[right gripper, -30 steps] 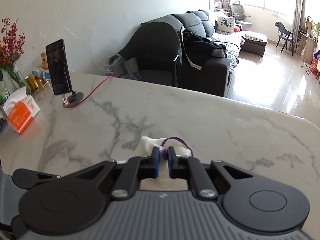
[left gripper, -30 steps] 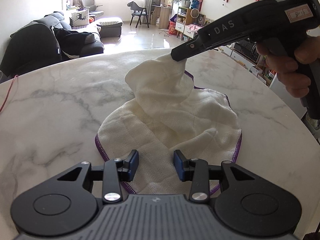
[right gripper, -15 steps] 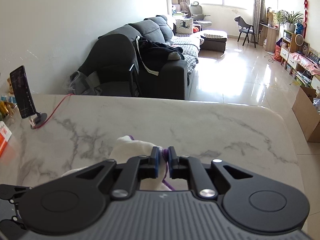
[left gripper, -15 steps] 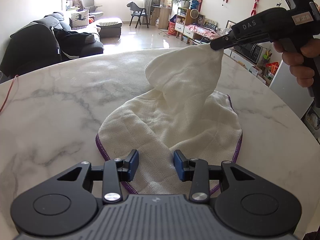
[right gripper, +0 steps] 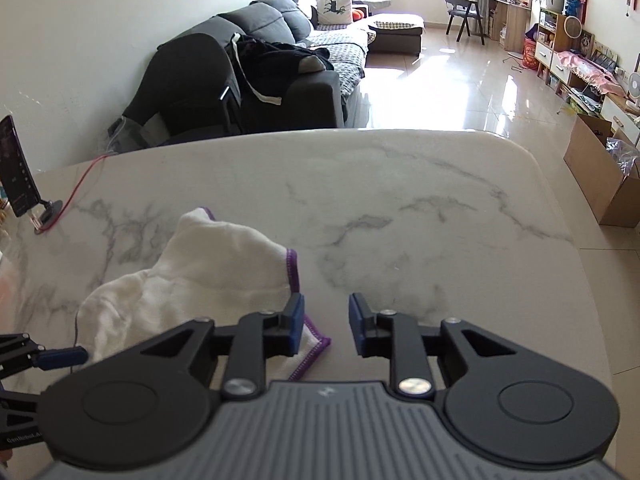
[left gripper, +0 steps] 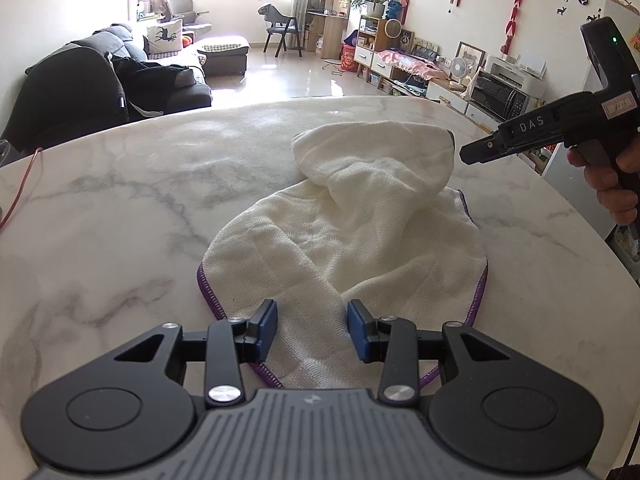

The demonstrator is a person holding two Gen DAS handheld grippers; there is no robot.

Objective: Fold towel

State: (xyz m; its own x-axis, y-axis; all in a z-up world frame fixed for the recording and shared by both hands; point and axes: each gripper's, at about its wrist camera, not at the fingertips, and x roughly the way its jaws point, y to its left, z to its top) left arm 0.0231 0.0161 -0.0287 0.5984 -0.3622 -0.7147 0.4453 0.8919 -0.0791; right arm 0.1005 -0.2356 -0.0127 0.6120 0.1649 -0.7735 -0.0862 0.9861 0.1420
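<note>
Two tools are in view, and both have their jaws spread with nothing between the pads. The left tool sits low over the near hem of the towel, its blue pads either side of a raised ridge of cloth, gripping none of it. The right tool hangs just off the towel's far right corner; its left pad overlaps the purple hem in the picture, while bare stone shows between the pads. In the left view the right tool shows as a black nose reaching in from the right, its tip just beside the cloth, a hand on its grip.

The towel, cream with purple stitched edging, lies on the white, grey-veined marble tabletop, near its right side. Its near part is spread flat; the far corner is folded back onto it in a loose, puffy hump.

Left of the towel the stone is bare as far as a red cable and a phone on a stand by the left edge. Beyond the far rim stand a dark sofa and a shiny tiled floor; a cardboard box sits off the right edge.
</note>
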